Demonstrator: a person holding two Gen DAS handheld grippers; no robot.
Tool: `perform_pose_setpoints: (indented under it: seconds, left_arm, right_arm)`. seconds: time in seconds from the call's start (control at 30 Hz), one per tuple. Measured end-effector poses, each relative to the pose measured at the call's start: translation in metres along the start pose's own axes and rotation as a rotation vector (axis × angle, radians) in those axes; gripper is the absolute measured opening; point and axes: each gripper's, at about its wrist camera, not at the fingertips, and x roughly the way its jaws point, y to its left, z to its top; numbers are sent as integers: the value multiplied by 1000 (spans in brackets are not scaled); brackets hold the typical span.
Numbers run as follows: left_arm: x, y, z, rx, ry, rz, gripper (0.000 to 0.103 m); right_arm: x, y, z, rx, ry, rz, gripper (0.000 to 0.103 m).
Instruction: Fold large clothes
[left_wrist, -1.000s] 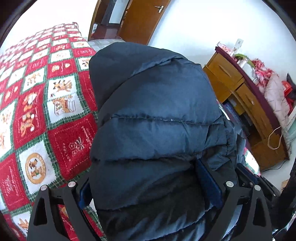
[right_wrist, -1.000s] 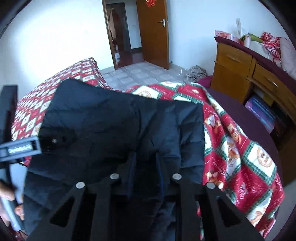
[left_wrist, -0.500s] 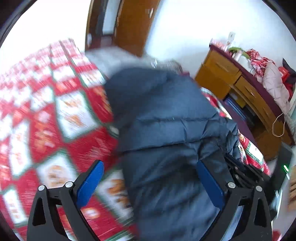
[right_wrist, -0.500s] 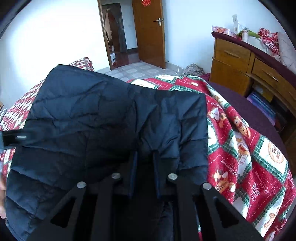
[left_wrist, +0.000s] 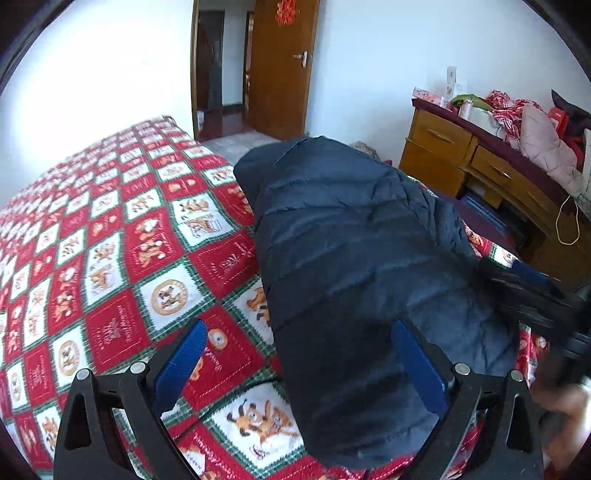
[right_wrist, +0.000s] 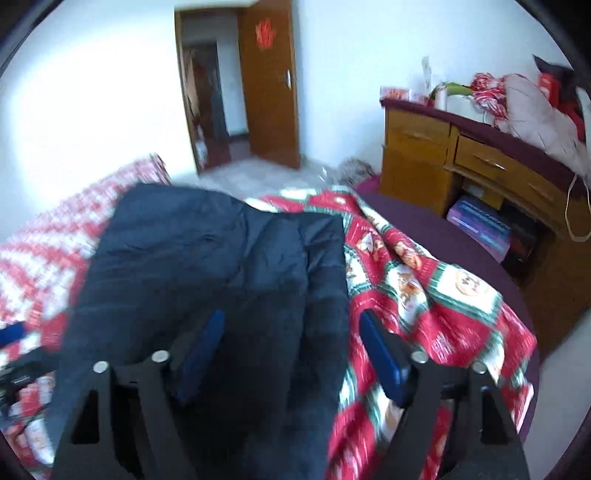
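A dark navy puffer jacket (left_wrist: 354, 258) lies folded in a long bundle on the bed, along its right side. It also shows in the right wrist view (right_wrist: 207, 280). My left gripper (left_wrist: 295, 354) is open, its blue pads wide apart over the jacket's near left edge and the blanket, holding nothing. My right gripper (right_wrist: 291, 339) is open over the jacket's near right edge, holding nothing. The right gripper's body also shows in the left wrist view (left_wrist: 532, 295) at the jacket's right side.
A red, white and green patchwork blanket (left_wrist: 110, 258) covers the bed and hangs over its right edge (right_wrist: 424, 288). A wooden dresser (left_wrist: 480, 173) piled with clothes stands to the right. An open brown door (left_wrist: 280, 66) is at the back.
Both grippers have opened and let go of the jacket. The jacket has dropped onto the bed, and both grippers have pulled back from it.
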Motion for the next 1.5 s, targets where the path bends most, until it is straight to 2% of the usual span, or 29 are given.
perform_pose_setpoints:
  seconds: [0.07, 0.13, 0.27, 0.33, 0.47, 0.57, 0.63, 0.77, 0.9, 1.1, 1.27, 1.5]
  left_arm:
    - [-14, -5, -8, 29, -51, 34, 101]
    - [-31, -11, -17, 53, -114, 70, 101]
    - [-59, -15, -27, 52, -192, 77, 101]
    - [-76, -23, -32, 67, -218, 98, 101]
    - [-114, -46, -41, 112, -263, 141, 101]
    - [-143, -56, -41, 77, -219, 74, 101]
    - [-171, -63, -39, 60, -231, 22, 101]
    - [-221, -82, -43, 106, -320, 57, 101]
    - [-237, -89, -55, 145, -390, 101, 101]
    - [-229, -65, -70, 69, -368, 140, 101]
    - [-222, -37, -81, -1, -373, 193, 101]
    - [-219, -15, -85, -73, -375, 203, 101]
  right_arm:
    - [-34, -5, -14, 4, -30, 25, 79]
    - [-64, -8, -29, -4, -44, 37, 85]
    - [-117, -8, -60, -30, -77, 29, 89]
    - [-132, -7, -61, -67, -113, 16, 89]
    - [-185, -10, -59, -135, -247, -5, 92]
    - [-227, -18, -44, -111, -348, 23, 92]
    - [-255, -23, -37, -84, -413, 40, 98]
    - [-306, -31, -24, -55, -530, 107, 100]
    - [-318, -28, -31, -43, -586, 142, 103]
    - [-285, -5, -44, 15, -504, 190, 103]
    - [-257, 21, -56, -7, -453, 177, 103]
    - [-255, 27, -65, -44, -444, 150, 103]
